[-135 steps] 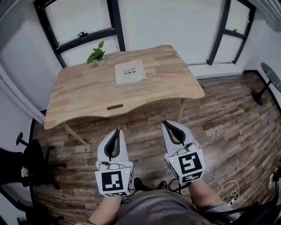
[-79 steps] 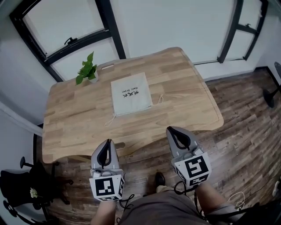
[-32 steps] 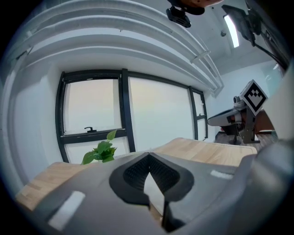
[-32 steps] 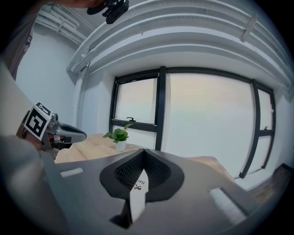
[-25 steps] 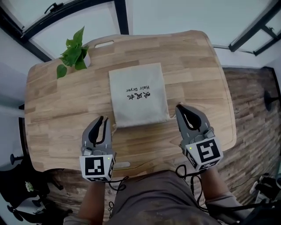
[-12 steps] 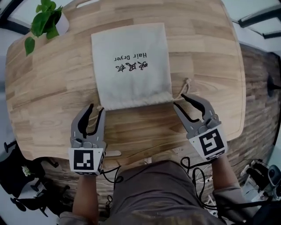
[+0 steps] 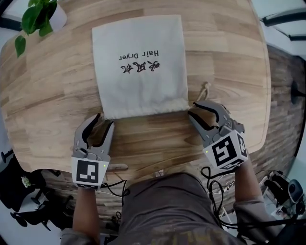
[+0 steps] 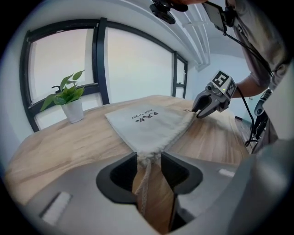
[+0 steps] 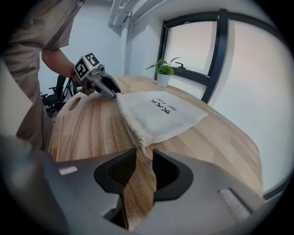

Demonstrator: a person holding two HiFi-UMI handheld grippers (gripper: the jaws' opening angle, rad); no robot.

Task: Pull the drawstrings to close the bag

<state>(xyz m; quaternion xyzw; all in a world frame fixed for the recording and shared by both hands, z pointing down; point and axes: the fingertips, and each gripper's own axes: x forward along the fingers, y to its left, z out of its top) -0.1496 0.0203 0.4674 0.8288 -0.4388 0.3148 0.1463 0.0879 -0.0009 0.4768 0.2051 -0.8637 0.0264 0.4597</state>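
Note:
A beige drawstring bag (image 7: 138,62) with black print lies flat on the wooden table (image 7: 57,86), its gathered mouth toward me. My left gripper (image 7: 101,122) stands open at the bag's near left corner. In the left gripper view, the left cord (image 8: 144,183) runs between the open jaws of the left gripper (image 8: 148,158) from the bag (image 8: 147,121). My right gripper (image 7: 201,110) is open at the near right corner, just below the knotted right cord (image 7: 204,90). In the right gripper view, the bag's corner (image 9: 141,146) sits at the tips of the right gripper (image 9: 144,153).
A potted green plant (image 7: 36,14) stands at the table's far left corner. The table's near edge has a handle slot (image 7: 117,166) by my left gripper. Wooden floor (image 7: 282,86) lies to the right, and cables (image 7: 215,191) trail under my right arm.
The view has closed in over the table. Both grippers have come forward from above the floor to the bag's near corners, the right one swinging in toward the right cord.

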